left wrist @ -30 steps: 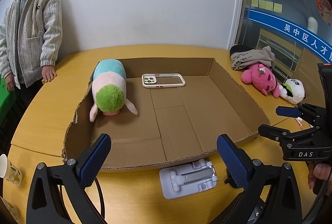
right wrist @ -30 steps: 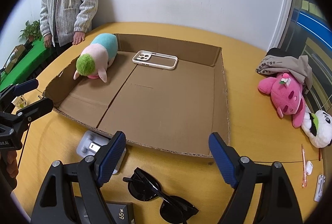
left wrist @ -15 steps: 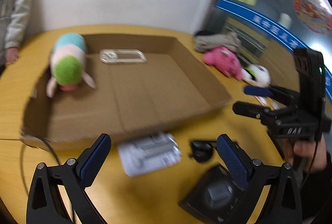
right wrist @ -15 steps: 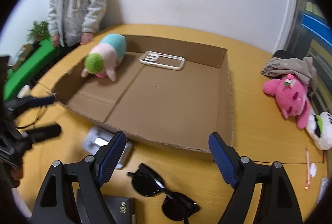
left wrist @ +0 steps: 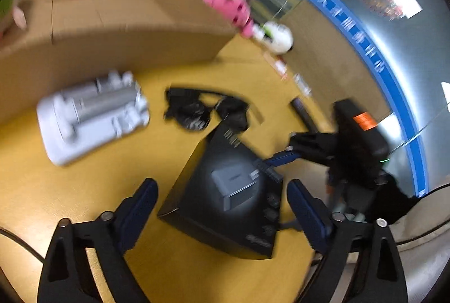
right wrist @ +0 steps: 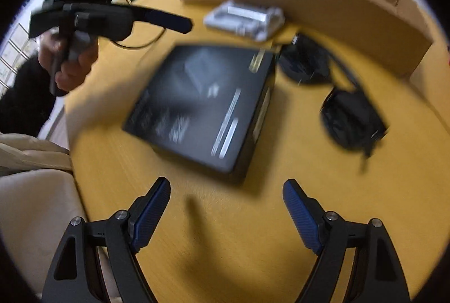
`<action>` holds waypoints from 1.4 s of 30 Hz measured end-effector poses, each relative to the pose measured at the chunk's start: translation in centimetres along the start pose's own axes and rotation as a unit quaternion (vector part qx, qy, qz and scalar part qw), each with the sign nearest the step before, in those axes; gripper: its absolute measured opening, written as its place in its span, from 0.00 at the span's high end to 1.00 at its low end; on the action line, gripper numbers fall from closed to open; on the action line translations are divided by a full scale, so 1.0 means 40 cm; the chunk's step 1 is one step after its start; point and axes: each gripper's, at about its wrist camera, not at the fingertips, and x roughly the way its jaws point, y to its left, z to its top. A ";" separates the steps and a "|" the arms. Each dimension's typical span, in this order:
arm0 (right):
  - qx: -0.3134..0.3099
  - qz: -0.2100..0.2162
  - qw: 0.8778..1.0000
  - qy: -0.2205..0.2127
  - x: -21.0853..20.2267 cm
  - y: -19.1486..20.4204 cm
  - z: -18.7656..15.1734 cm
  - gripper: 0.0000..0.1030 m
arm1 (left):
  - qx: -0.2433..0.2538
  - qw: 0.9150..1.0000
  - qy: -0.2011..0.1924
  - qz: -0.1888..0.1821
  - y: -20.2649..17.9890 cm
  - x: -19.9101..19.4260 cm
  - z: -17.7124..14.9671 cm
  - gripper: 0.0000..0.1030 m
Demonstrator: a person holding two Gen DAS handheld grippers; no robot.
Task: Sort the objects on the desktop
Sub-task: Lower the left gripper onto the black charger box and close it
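Two open grippers converge on a black box lying flat on the yellow table, at lower centre of both views; neither touches it. The left gripper straddles its near corner, jaws wide; the right gripper, equally wide, hovers just short of it. The step in hand looks like picking up the box for sorting; next, one gripper needs to lower and close across its edges. Beyond lie black sunglasses and a grey phone stand, then the cardboard tray, upper left. A second ago both cameras faced the tray; both have since swung down, blurring the frames.
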 end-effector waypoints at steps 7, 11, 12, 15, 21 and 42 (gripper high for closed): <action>-0.027 -0.043 0.998 -0.048 0.052 0.066 0.028 0.14 | -0.012 1.000 -0.008 0.020 0.011 0.019 -0.015 0.28; -0.027 -0.061 0.996 -0.060 0.066 0.087 0.041 0.14 | -0.020 0.999 -0.017 0.025 0.022 0.006 -0.020 0.31; -0.029 -0.063 0.996 -0.062 0.069 0.092 0.042 0.14 | -0.020 0.999 -0.019 0.029 0.021 -0.001 -0.021 0.31; -0.028 -0.067 0.995 -0.070 0.077 0.111 0.051 0.18 | -0.018 0.999 -0.021 0.039 0.027 -0.015 -0.023 0.32; -0.027 -0.073 0.992 -0.095 0.057 0.127 0.089 0.18 | 0.023 0.997 -0.034 0.064 -0.002 -0.087 0.019 0.34; -0.034 -0.111 0.987 -0.107 -0.024 0.029 0.386 0.33 | 0.157 0.984 -0.079 -0.001 -0.038 -0.230 0.390 0.68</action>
